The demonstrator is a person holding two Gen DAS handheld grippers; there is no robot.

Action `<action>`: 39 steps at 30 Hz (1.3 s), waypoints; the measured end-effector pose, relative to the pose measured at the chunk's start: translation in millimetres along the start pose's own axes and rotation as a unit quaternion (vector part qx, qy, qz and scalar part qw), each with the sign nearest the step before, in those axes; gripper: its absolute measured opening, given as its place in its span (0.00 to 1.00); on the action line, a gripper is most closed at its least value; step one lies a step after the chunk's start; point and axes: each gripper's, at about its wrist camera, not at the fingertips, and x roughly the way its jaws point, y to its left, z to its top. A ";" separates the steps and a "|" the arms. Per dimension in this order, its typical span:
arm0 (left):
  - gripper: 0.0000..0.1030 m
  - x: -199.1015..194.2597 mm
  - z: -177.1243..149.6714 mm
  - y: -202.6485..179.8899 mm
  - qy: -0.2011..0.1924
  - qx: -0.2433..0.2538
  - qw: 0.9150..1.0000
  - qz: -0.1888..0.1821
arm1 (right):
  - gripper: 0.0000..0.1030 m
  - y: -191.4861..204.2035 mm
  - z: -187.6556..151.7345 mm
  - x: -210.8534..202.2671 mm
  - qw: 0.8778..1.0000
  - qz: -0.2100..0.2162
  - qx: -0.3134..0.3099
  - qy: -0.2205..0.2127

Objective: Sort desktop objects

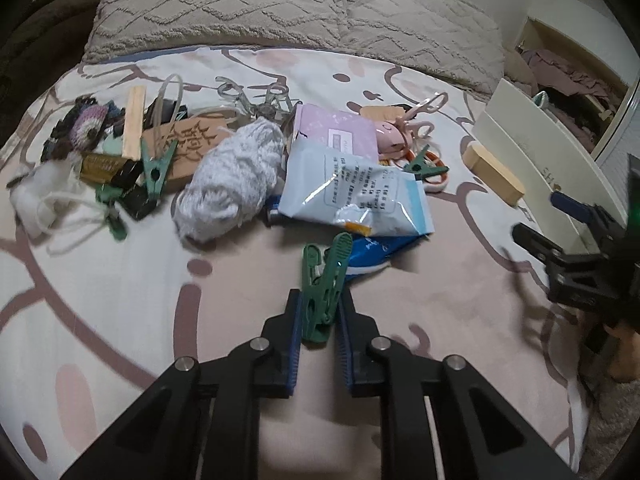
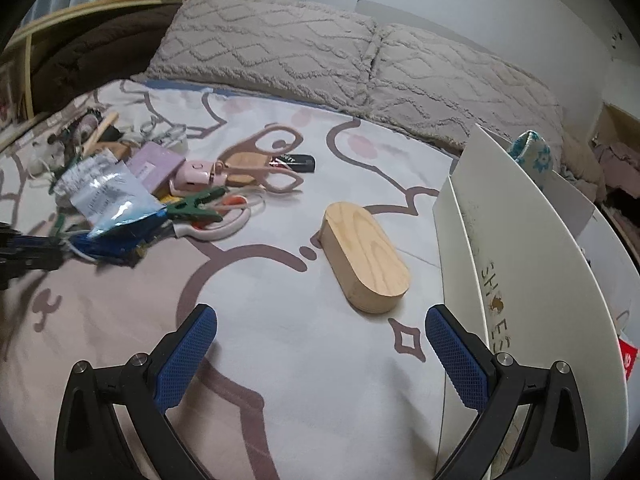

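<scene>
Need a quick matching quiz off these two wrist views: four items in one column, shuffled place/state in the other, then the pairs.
Items:
1. green clothespin
2. oval wooden block
3. white yarn ball
4. right gripper

Place or state:
A. lies alone on the bedsheet beside the white box
B. open, with nothing between its pads
C. clamped between the pads of the left gripper
D. in the clutter pile, left of the blue-and-white packet

Pairs: 1-C, 2-A, 3-D, 4-B
</scene>
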 end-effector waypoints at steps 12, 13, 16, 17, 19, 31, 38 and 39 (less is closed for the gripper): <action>0.14 -35.3 -27.1 -13.9 -0.018 0.007 0.999 -0.051 | 1.00 7.2 10.6 14.9 0.997 -0.059 -0.051 0.004; 0.11 -37.7 -26.4 -15.3 -0.022 0.010 0.998 -0.057 | 1.00 6.5 12.7 17.5 0.996 -0.067 -0.054 0.007; 0.11 -38.9 -25.1 -13.5 -0.024 0.006 0.997 -0.071 | 1.00 4.9 22.1 25.8 0.993 -0.089 -0.069 0.015; 0.11 -39.3 -25.0 -12.2 -0.024 0.003 0.997 -0.075 | 1.00 3.9 26.8 29.6 0.992 -0.096 -0.076 0.019; 0.11 -41.0 -23.6 -7.5 -0.026 -0.004 0.996 -0.081 | 1.00 2.3 35.2 34.7 0.990 -0.106 -0.091 0.025; 0.01 -66.0 -10.9 26.7 -0.074 -0.047 0.991 -0.100 | 1.00 -12.8 59.5 69.1 0.987 -0.063 -0.104 0.101; 0.01 -65.2 -8.9 37.6 -0.078 -0.065 0.991 -0.089 | 0.73 -23.7 48.2 81.6 0.990 0.006 -0.056 0.127; 0.01 -63.7 -8.2 39.3 -0.076 -0.068 0.991 -0.089 | 0.68 -25.6 46.6 80.6 0.990 0.022 -0.043 0.129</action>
